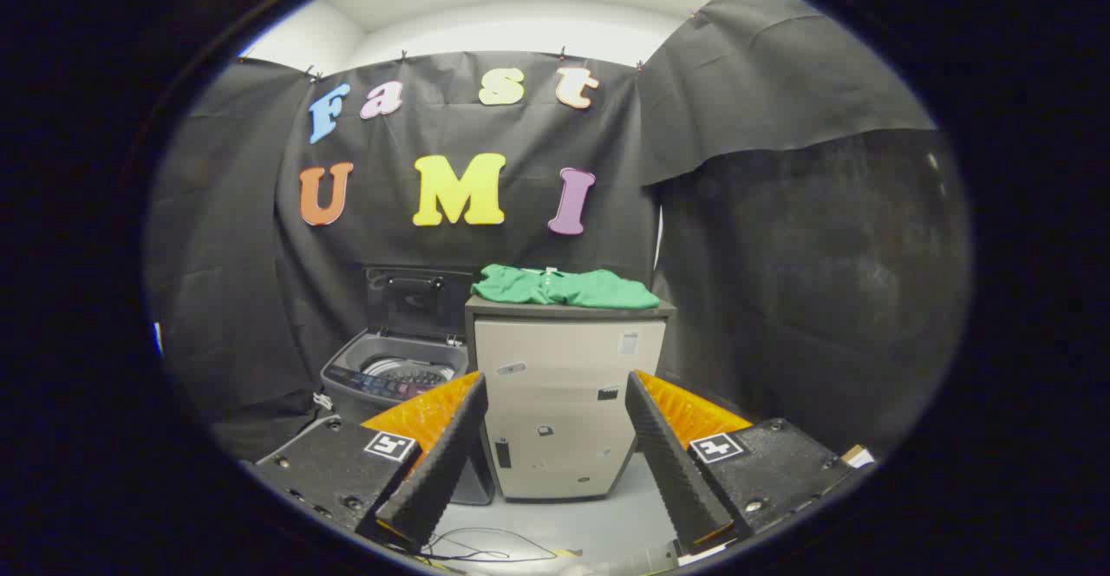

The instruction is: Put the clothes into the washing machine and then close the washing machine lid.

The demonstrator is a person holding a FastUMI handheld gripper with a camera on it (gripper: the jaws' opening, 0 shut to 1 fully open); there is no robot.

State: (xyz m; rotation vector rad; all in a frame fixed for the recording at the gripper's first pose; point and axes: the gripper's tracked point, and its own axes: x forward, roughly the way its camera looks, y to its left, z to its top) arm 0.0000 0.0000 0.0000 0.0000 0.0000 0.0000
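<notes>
Ahead, green clothes (pixel 564 287) top a cabinet (pixel 564 402) — tongs (pixel 555 463) spread apart, empty.

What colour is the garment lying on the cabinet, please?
Green, seen in the gripper view: garment.

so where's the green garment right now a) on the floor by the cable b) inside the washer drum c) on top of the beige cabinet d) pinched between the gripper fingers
c: the green garment lies folded on top of the beige cabinet, beside the washing machine, whose lid stands open, while the gripper is open, holds nothing and sits well short of it.
</notes>
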